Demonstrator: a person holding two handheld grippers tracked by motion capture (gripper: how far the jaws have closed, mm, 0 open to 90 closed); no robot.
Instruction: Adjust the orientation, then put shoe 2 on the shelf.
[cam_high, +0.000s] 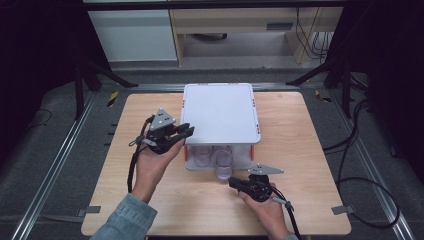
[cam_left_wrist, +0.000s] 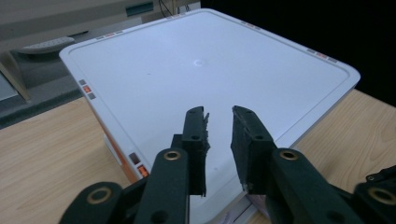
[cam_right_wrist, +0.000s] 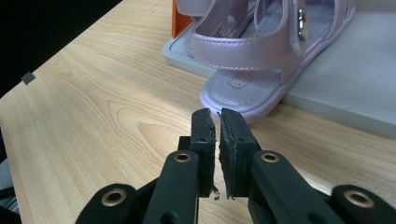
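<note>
The sandal (cam_right_wrist: 261, 60), pale pink with straps, rests partly in the box (cam_high: 220, 120) and partly out, its heel end overhanging the tray edge onto the table (cam_high: 150, 200). A second sandal (cam_high: 202, 156) sits beside it inside the open front. In the high view the sandal shows as a pink shape at the box's near side.

The box is white-grey with a flat lid and orange corner posts, standing at the table's far middle.

The right gripper (cam_right_wrist: 217, 116) sits low over the table, just in front of the sandal's overhanging end. Its jaws stand nearly together with a thin gap; nothing is between them. The tips are near the sole edge; whether they touch it cannot be told.

The left gripper (cam_left_wrist: 218, 114) is held above the near left corner of the lid. Its jaws stand a narrow gap apart and hold nothing.

A hand (cam_high: 152, 165) carries the left gripper from below, sleeve in denim.
</note>
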